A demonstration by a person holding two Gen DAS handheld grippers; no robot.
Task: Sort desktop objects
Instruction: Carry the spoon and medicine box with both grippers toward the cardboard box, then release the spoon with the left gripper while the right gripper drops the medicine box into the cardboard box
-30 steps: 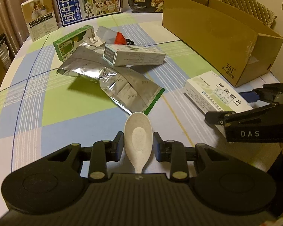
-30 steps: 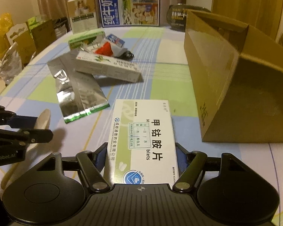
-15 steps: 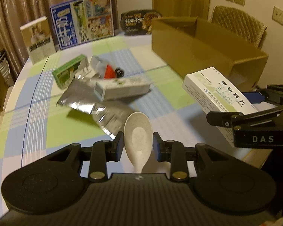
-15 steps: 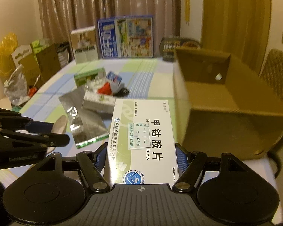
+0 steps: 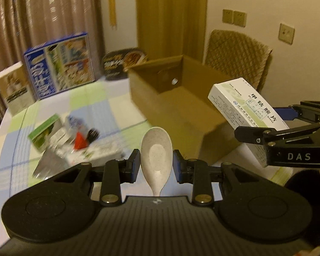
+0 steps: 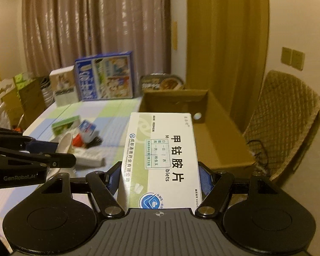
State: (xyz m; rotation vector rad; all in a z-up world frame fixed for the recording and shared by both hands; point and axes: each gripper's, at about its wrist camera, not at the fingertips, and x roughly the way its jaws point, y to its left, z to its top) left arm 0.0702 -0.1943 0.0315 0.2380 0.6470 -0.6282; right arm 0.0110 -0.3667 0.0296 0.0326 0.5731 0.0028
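A checked tablecloth [image 5: 91,108] in green, blue and white covers the table, with curtains behind and a quilted chair [image 6: 288,115] at the far right corner. On the cloth's right side stands an open cardboard box [image 5: 181,115], empty as far as its visible floor shows.

The left gripper [image 5: 156,162] pinches a speckled white spoon [image 5: 156,155], bowl pointing forward, handle running back between the pads. The right gripper [image 6: 160,177] clamps a white and green medicine box [image 6: 162,157] across its width, its long axis running straight ahead along the fingers.

Both loads hang clear of the table. From the right gripper the carton mouth lies directly ahead and slightly right, the medicine box's far end already pointing into it; this hand looks the nearer. From the left gripper the carton sits ahead and to the right, so the spoon probably needs a rightward swing. The remaining clutter [image 5: 74,140] lies on the cloth to the left, blurred.
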